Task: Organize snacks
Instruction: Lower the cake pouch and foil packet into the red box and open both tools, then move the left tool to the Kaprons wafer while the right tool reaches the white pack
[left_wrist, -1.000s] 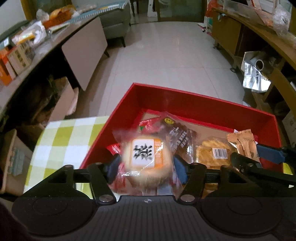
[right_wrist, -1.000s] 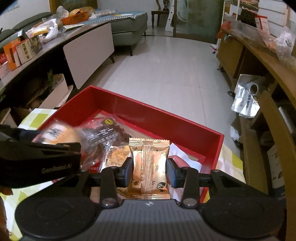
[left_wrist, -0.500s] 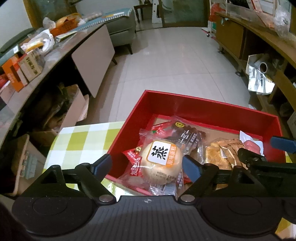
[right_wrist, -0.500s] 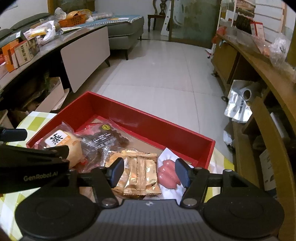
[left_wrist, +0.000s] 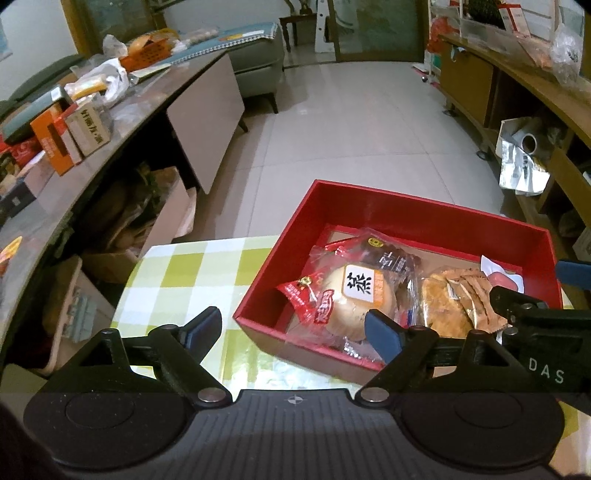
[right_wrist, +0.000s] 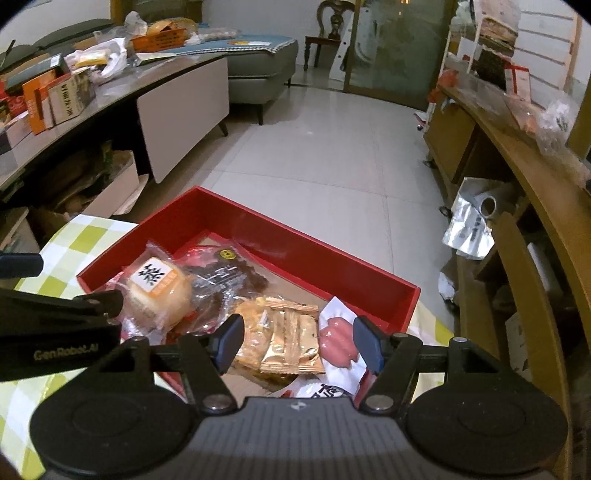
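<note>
Left gripper (left_wrist: 293, 328) and right gripper (right_wrist: 297, 343): jaws have just been opening, fingers released, nothing between them; a second ago they clamped the bun pack (left_wrist: 356, 301) and gold wafer pack (right_wrist: 291, 341). Both packs now lie in the red box (left_wrist: 417, 210) at the worktop's (left_wrist: 192, 273) far edge, sausage pack (right_wrist: 338, 338) alongside. Beyond that edge, open tiled floor (left_wrist: 354, 122).

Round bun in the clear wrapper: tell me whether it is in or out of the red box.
In. The round bun in the clear wrapper lies inside the red box, at its left end, overlapping other packets.
</note>
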